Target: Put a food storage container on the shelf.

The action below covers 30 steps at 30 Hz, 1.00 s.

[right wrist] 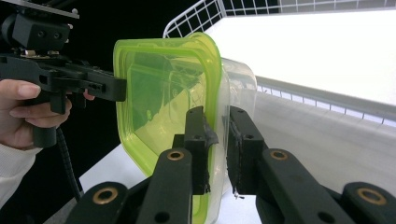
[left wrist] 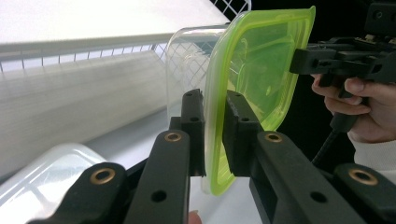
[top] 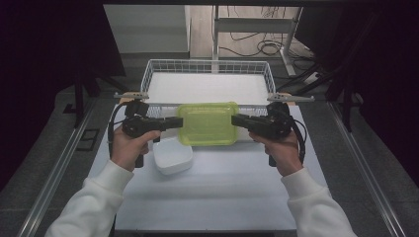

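Green-lidded clear plastic container, rim edges pinched by left hand-held gripper, right hand-held gripper

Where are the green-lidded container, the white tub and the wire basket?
green-lidded container (top: 207, 123): high view, middle of the lid.
white tub (top: 172, 154): high view, inside of the tub.
wire basket (top: 207, 62): high view, far rim.

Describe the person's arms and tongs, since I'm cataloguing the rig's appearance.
Both arms wear white long sleeves. The left tongs and right tongs are black, pistol-shaped, with brass-coloured pivots, a trailing black cable and a grey plate on top.
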Motion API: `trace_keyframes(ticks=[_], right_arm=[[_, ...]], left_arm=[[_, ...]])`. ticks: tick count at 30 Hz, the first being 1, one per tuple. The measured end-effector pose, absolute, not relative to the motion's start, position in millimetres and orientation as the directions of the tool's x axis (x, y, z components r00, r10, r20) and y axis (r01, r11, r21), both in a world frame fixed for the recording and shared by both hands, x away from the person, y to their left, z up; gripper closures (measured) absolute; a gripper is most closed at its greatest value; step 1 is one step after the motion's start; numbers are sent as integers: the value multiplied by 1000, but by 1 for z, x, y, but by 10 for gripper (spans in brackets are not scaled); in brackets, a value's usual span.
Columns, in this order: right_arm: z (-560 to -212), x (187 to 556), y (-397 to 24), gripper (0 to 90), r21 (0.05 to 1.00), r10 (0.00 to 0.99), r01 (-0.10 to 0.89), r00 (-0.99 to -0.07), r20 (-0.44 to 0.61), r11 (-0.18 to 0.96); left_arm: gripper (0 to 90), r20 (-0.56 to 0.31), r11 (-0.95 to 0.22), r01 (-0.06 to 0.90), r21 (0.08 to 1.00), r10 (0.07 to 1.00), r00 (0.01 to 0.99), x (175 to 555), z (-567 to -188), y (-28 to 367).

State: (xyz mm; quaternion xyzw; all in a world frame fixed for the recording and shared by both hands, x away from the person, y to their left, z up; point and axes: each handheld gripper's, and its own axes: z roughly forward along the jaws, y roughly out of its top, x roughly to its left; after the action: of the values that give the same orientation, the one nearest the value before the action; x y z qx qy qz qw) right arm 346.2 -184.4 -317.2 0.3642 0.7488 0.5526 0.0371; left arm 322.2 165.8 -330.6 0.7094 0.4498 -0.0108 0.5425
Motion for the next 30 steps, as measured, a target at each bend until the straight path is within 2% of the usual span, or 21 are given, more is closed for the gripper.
trace_keyframes(ticks=[16,30], right_arm=[[-294,363,-185,786,866,585,484,-740,331,122],[-271,400,-184,786,874,589,477,-734,339,91]], left_arm=[[804,-491,-13,634,773,621,612,343,-308,166],[804,-486,-15,621,783,608,628,385,-283,170]])
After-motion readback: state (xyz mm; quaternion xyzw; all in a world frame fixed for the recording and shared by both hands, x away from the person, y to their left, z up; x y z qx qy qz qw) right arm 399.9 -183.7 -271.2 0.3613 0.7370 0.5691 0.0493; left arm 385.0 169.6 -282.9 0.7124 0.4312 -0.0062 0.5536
